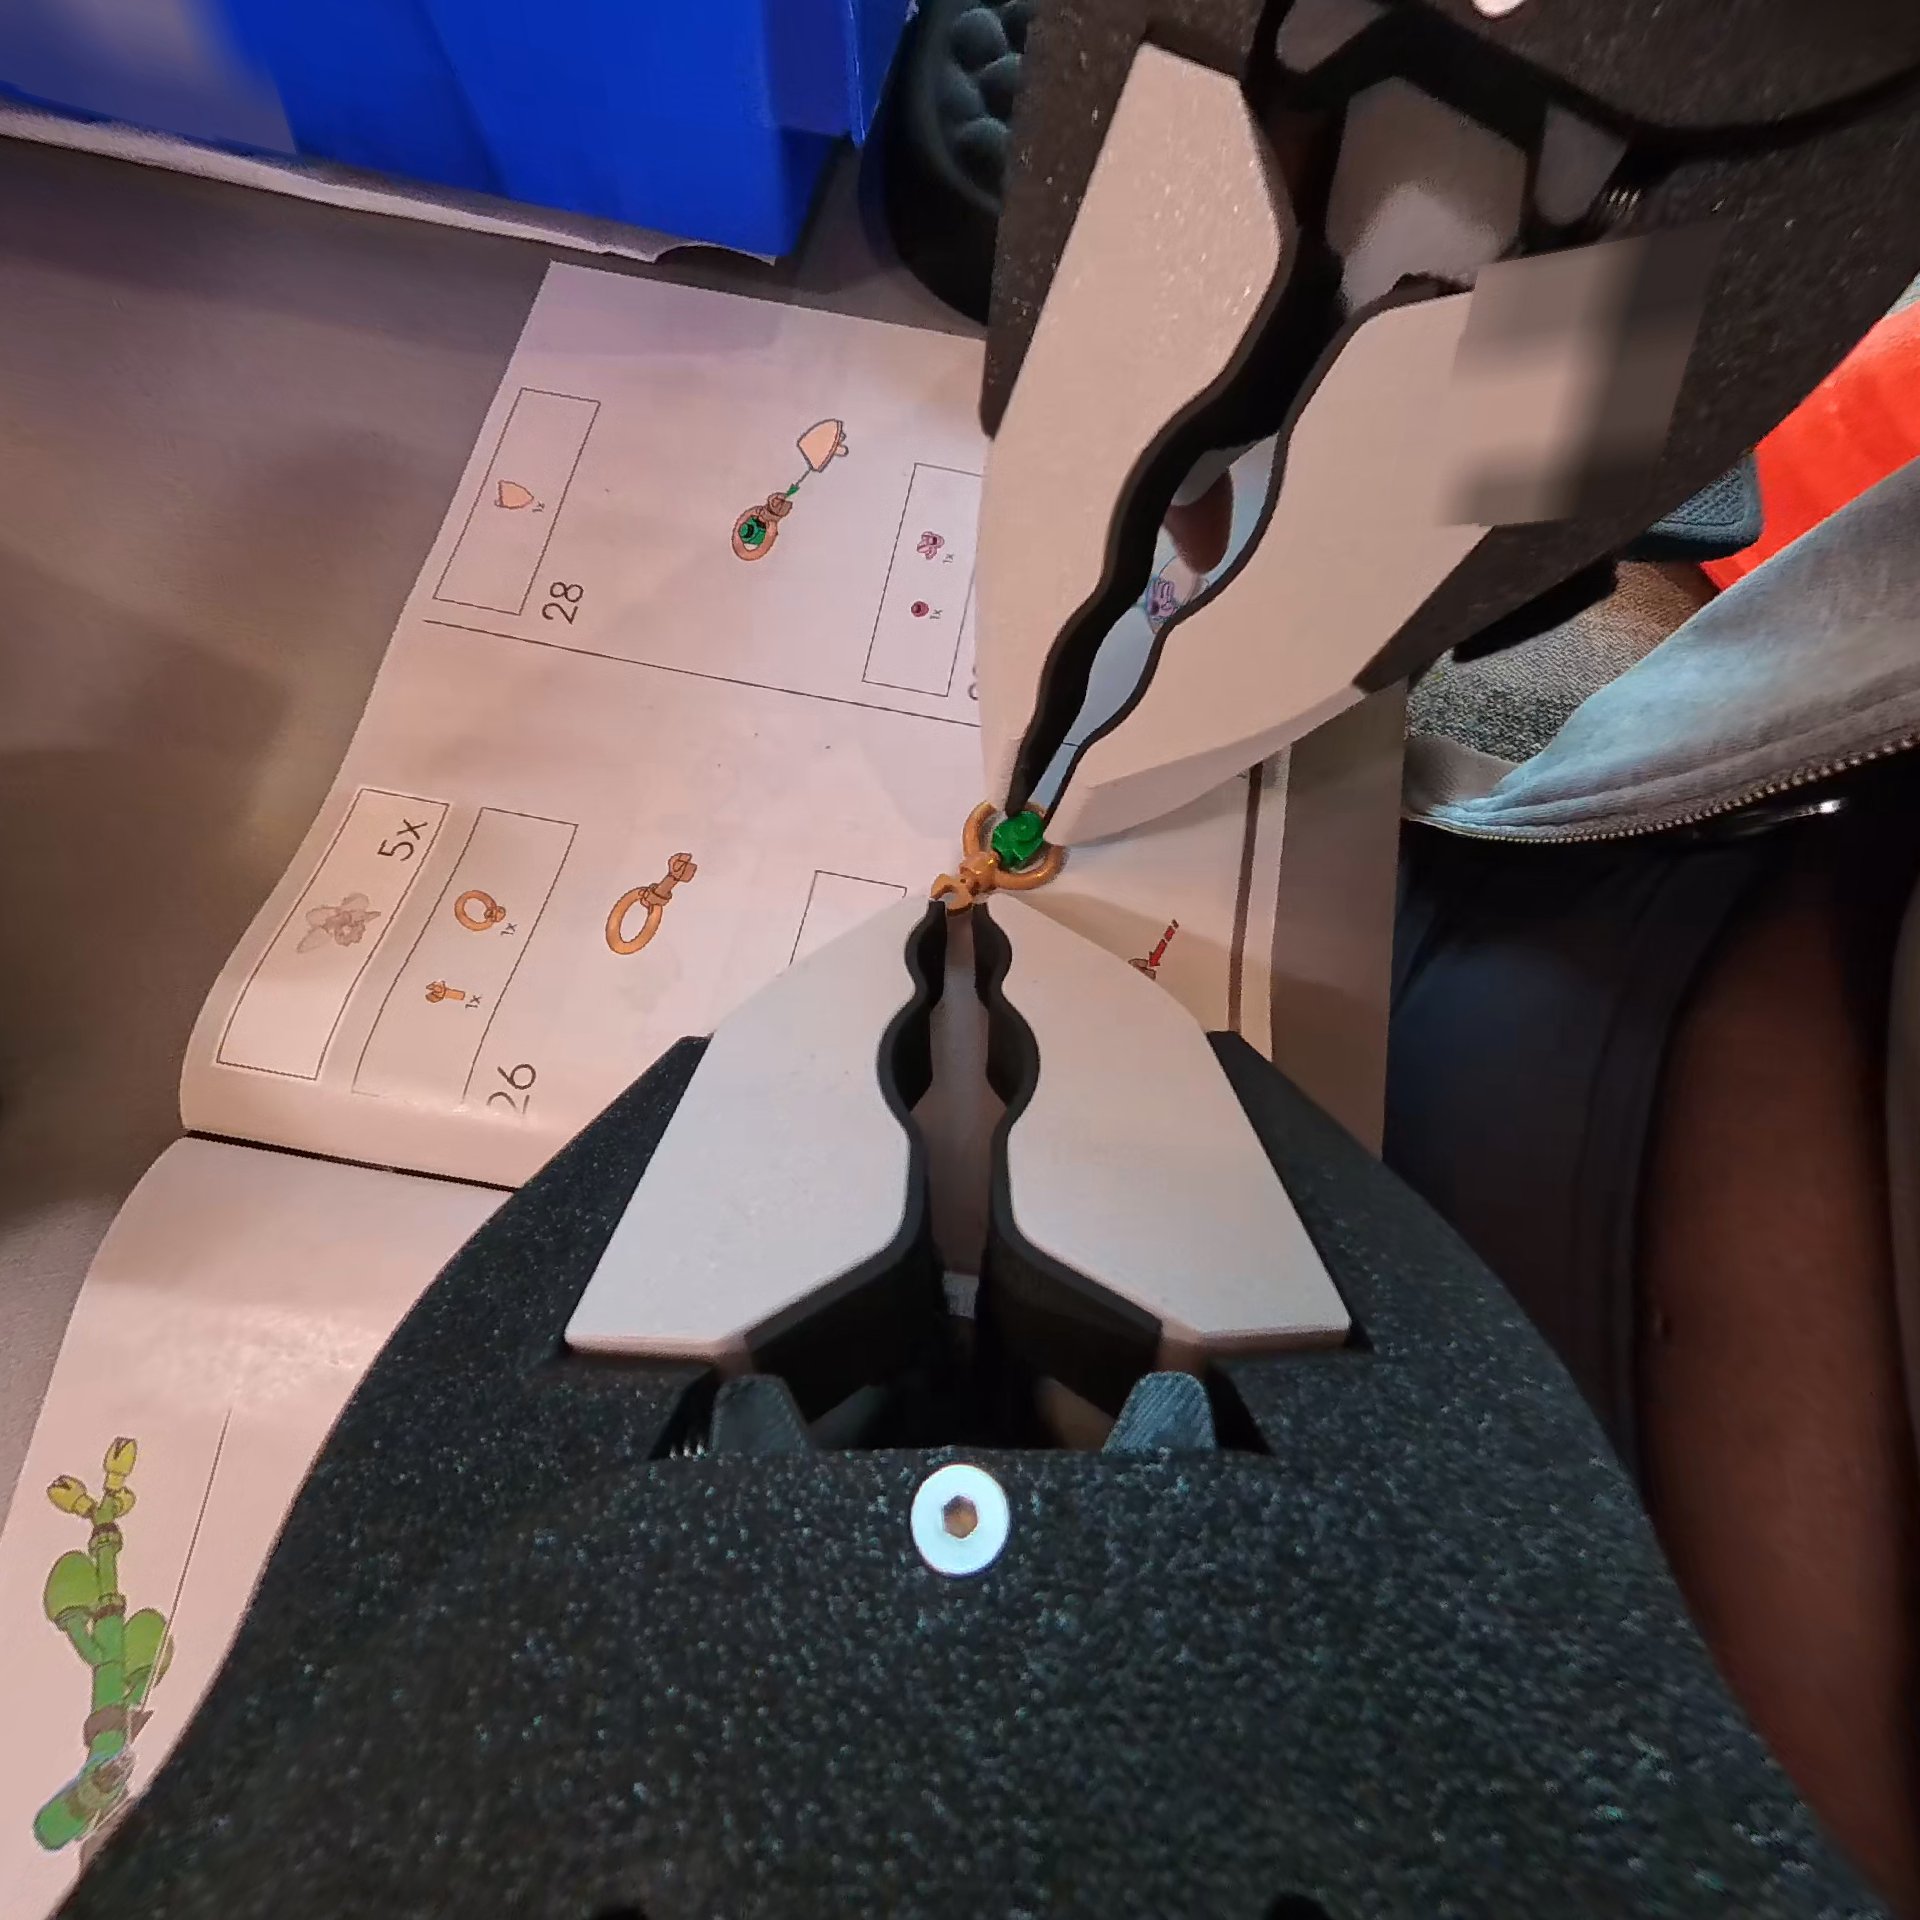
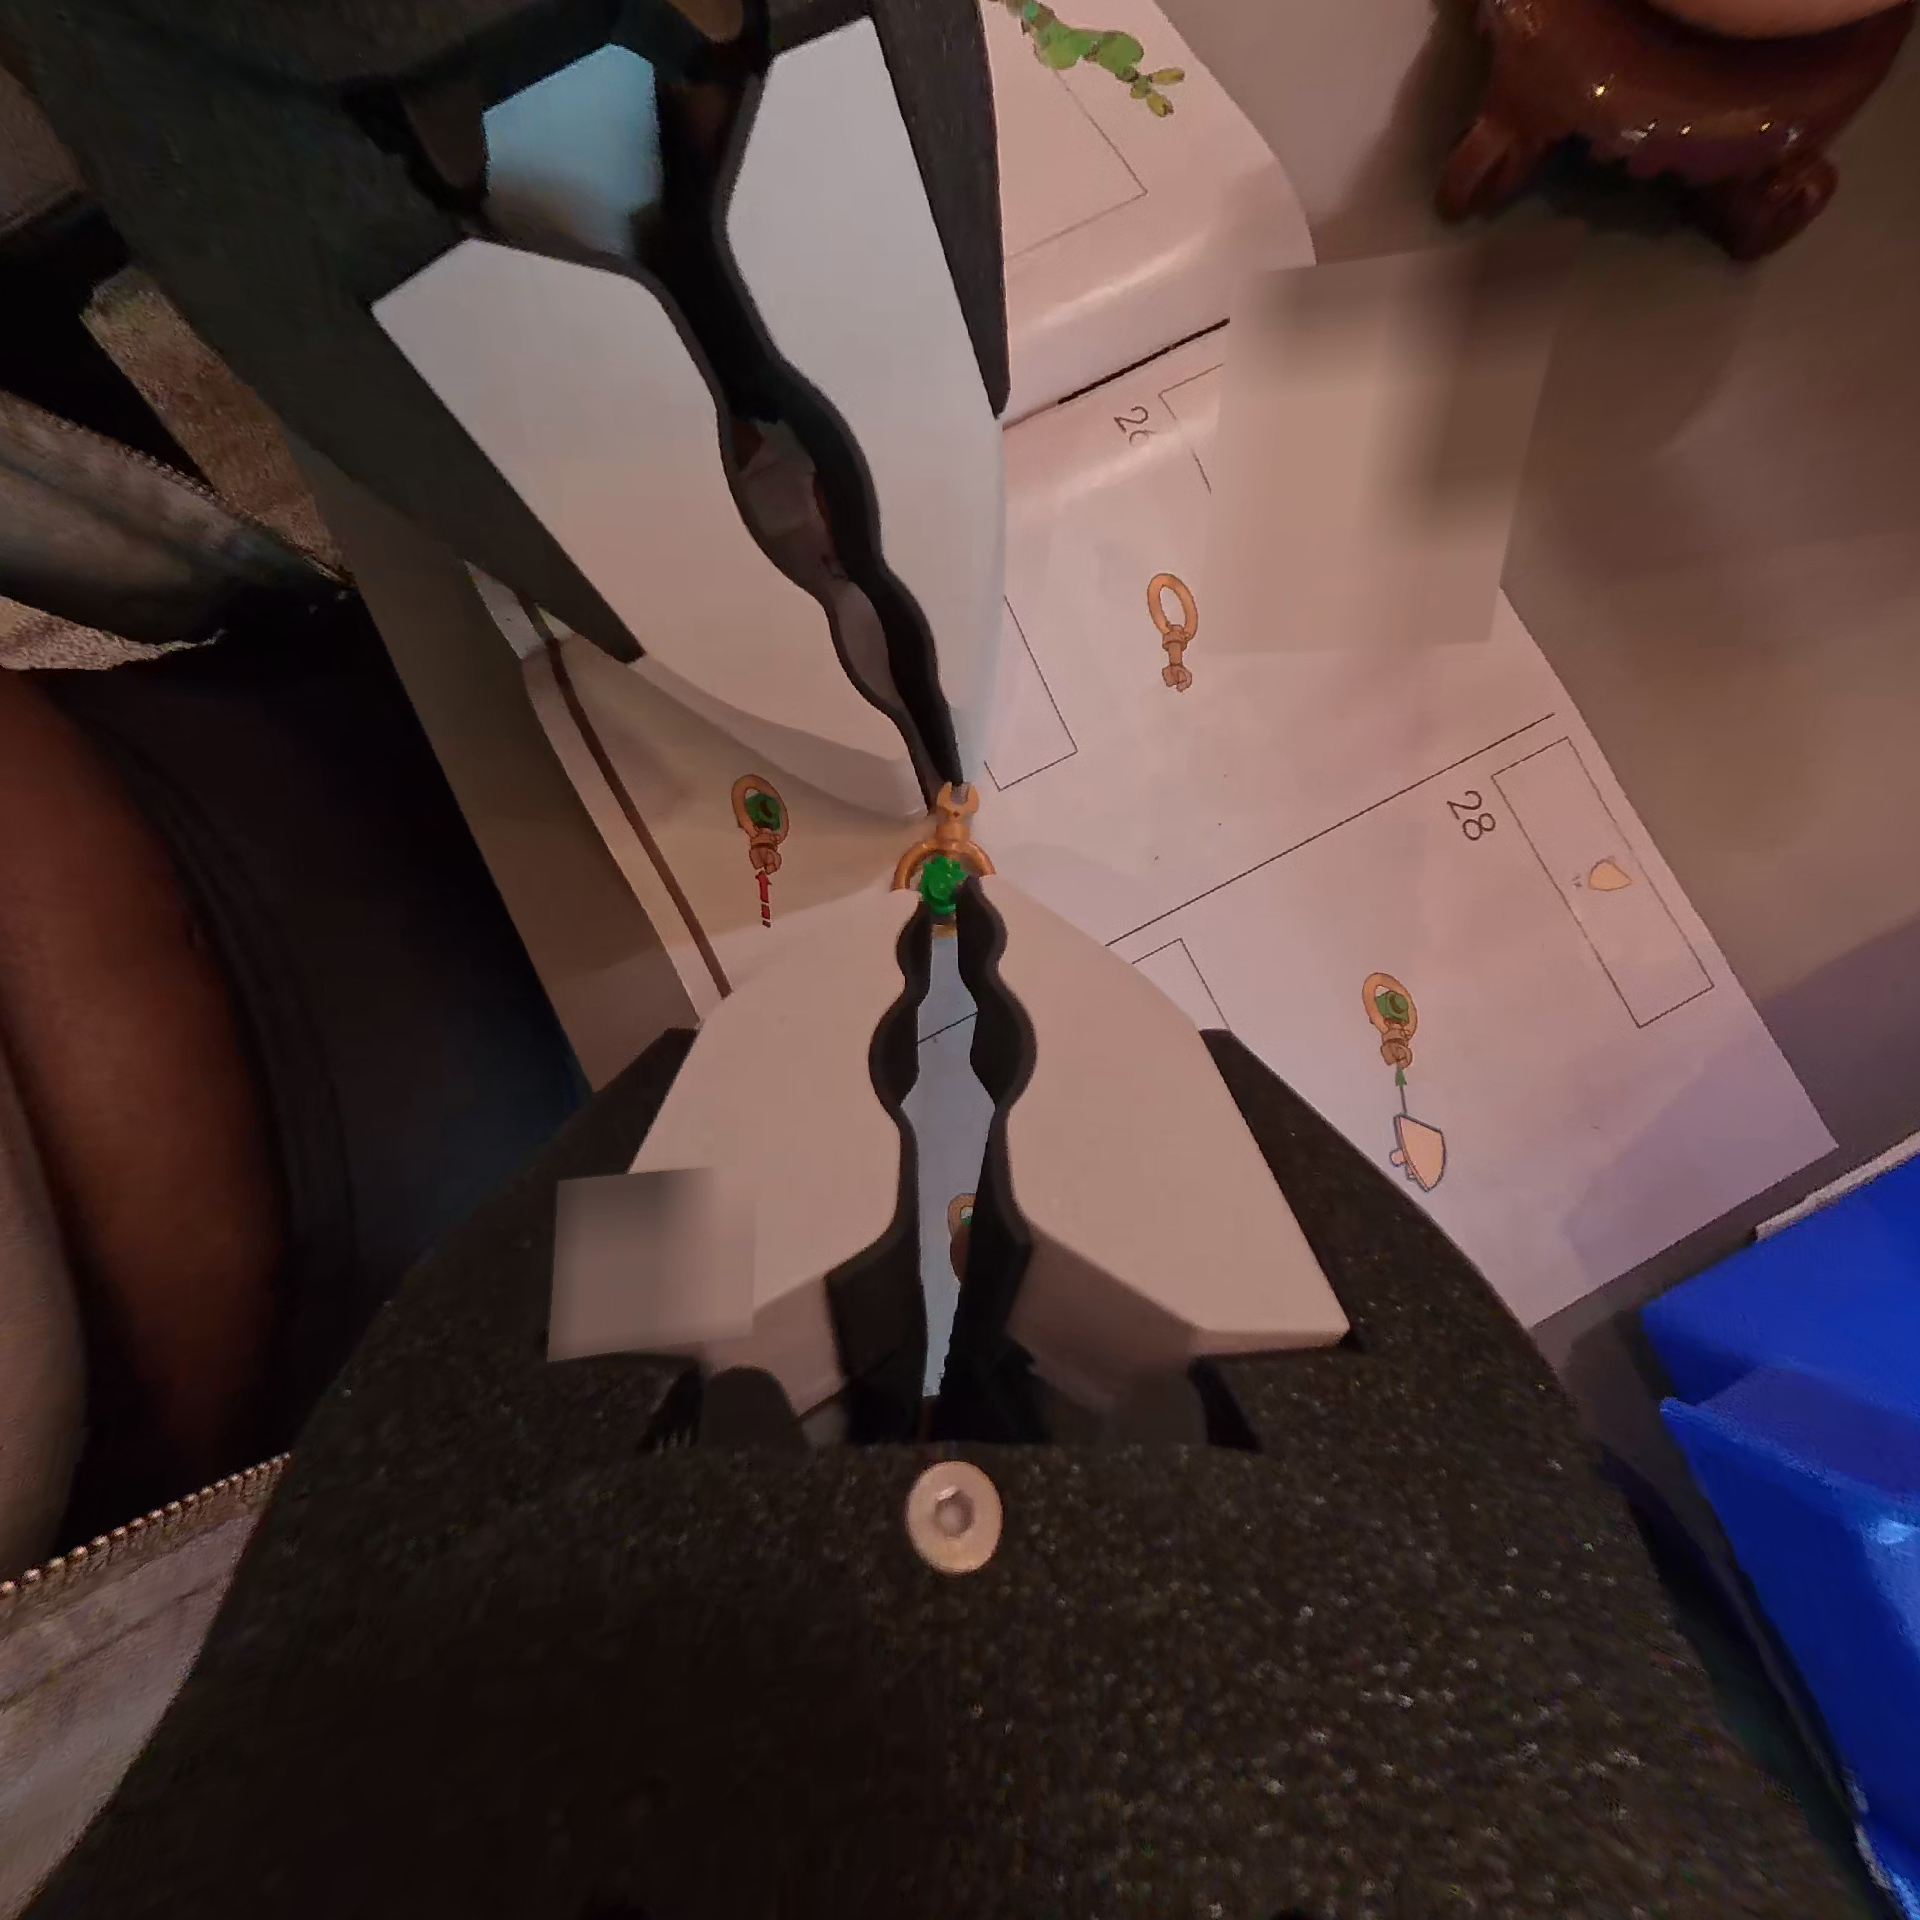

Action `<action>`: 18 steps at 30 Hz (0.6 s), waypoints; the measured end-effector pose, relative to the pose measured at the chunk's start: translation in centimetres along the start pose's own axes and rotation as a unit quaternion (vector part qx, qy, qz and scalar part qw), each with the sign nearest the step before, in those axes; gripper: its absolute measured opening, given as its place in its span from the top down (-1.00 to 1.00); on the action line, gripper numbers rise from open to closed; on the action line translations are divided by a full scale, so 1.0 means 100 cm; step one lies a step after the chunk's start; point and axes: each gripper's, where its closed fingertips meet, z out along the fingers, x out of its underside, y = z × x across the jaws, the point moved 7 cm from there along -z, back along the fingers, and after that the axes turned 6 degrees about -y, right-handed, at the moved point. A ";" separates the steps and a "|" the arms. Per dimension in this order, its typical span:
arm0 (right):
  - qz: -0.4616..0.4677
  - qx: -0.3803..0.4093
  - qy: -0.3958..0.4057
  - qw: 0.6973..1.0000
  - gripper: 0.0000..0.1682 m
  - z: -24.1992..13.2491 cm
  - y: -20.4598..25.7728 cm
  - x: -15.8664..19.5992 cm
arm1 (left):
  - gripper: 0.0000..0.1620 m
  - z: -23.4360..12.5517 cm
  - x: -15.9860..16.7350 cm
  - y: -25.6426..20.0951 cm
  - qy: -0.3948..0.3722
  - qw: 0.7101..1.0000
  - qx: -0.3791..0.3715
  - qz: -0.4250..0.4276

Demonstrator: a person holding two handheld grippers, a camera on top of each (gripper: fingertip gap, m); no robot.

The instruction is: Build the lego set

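A: Left wrist view first. Your left gripper (image 1: 961, 906) is pinched closed on the small clip end of the gold ring piece (image 1: 1006, 847), held up above the open instruction booklet (image 1: 665, 748). Your right gripper (image 1: 1029, 816) comes in from the top, closed on the green stud (image 1: 1015, 834), which sits inside the ring.

B: Risk?

A: You hold both parts by tiny edges. Push off-axis and the ring likely twists out of your left tips, or the stud pops free and drops toward your lap. The table edge is close on the right.

B: Hidden?

A: Can't tell if the stud is fully seated; the right fingertips cover the joint. A blue bin (image 1: 582, 114) is cut off at the top.

B: Right wrist view.

A: Same grips from the other side. Your right gripper (image 2: 943, 909) is clamped on the green stud (image 2: 940, 881); only its top shows. The gold ring piece (image 2: 948, 847) arcs around it, and the clip end sits between your left gripper (image 2: 954, 792) tips.

B: Risk here?

A: Squeeze harder and the stud could shoot out sideways.

B: Unclear?

A: The lower half of the ring is behind your fingertips. A brown glossy thing (image 2: 1642, 114) at the top right is cropped, so I can't name it. The blue bin (image 2: 1808, 1455) is cut off at the right.
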 end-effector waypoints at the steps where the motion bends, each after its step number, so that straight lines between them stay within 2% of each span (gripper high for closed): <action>1: -0.004 0.000 0.007 1.000 0.94 0.000 0.000 -0.001 | 0.94 0.000 0.000 0.000 -0.001 1.000 -0.001 0.002; 13: -0.022 -0.008 0.115 0.993 0.94 0.004 -0.001 -0.015 | 0.96 -0.002 0.000 0.004 -0.012 0.999 0.029 -0.032; 18: -0.028 -0.006 0.091 0.995 0.94 0.004 0.000 -0.015 | 0.96 -0.001 0.001 0.005 -0.004 0.999 0.023 -0.032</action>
